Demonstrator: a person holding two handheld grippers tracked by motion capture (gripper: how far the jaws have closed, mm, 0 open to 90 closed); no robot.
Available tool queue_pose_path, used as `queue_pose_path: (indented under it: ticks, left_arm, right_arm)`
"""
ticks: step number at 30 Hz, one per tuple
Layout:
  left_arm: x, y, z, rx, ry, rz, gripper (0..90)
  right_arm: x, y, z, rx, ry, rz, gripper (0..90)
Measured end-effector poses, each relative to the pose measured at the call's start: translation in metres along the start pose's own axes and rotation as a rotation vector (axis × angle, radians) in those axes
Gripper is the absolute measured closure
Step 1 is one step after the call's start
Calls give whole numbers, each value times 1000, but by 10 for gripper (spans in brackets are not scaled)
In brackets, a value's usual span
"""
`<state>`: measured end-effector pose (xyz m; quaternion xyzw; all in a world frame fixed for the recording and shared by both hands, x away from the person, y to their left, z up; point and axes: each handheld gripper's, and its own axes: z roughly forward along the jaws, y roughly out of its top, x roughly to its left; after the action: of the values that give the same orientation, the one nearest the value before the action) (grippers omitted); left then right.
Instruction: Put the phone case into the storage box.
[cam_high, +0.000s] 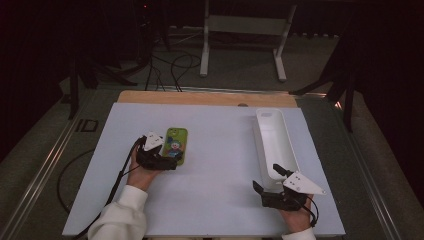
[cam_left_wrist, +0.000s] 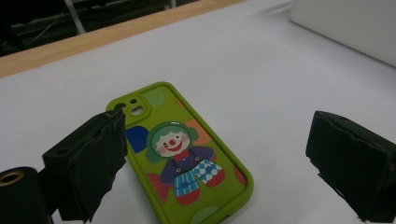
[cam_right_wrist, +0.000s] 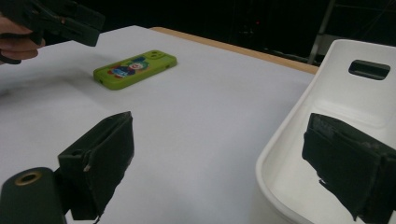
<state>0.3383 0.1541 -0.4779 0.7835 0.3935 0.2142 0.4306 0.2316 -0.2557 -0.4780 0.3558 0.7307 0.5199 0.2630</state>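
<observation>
- Lying flat on the white worktop (cam_high: 215, 200), back side up: one green phone case (cam_high: 175, 144) printed with a cartoon clown and coloured dots, camera cut-out at the end away from the person.
- Left tool (cam_high: 167, 161), held in the person's left hand (cam_high: 140, 175), was just beside the near left part of the case in the high view. In the left gripper view its two black jaws stood wide apart, one at each side of the picture, with the case (cam_left_wrist: 180, 158) on the worktop between and beyond them; neither pad touched it. One jaw overlapped the case's upper corner in that view, but contact could not be told.
- Right tool (cam_high: 267, 182), held in the right hand (cam_high: 297, 220), was at the near right of the worktop, well apart from the case. Its jaws were also spread, nothing between them; in the right gripper view one jaw stood in front of the tray's near end.
- White plastic tray (cam_high: 274, 145), long and narrow, with a slot handle in its far end wall, lay along the right side of the worktop, lengthwise away from the person.
- Wooden edge strip (cam_high: 205, 97) ran along the worktop's far side.
- Cream sleeve (cam_high: 122, 212) covered the left forearm.
- Black cable (cam_high: 120, 175) trailed from the left tool toward the near edge.
</observation>
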Motion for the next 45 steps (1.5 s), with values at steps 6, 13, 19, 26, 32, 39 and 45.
queue_pose_path:
  ticks: [6, 13, 19, 26, 32, 39, 45]
  left_arm:
    - [-8, 3, 10, 34, 4, 21, 161]
    - [-16, 5, 19, 50, -51, 28, 495]
    - [-19, 3, 30, 101, -69, 35, 681]
    - [-18, 0, 40, 158, -93, 8, 892]
    - [-21, -4, 48, 194, -99, 10, 895]
    - [-20, -8, 54, 223, -89, 5, 896]
    - [-14, -10, 47, 238, -54, 5, 896]
  right_arm:
    - [0, 0, 0, -1, -1, -4, 91]
    - [0, 0, 0, 0, -2, -2, 91]
    - [0, 0, 0, 1, -2, -3, 91]
    - [0, 0, 1, 4, 0, -9, 92]
    - [0, -1, 1, 5, 0, -10, 92]
    - [0, -1, 1, 6, -1, -10, 92]
    - [-1, -1, 0, 5, -2, -9, 92]
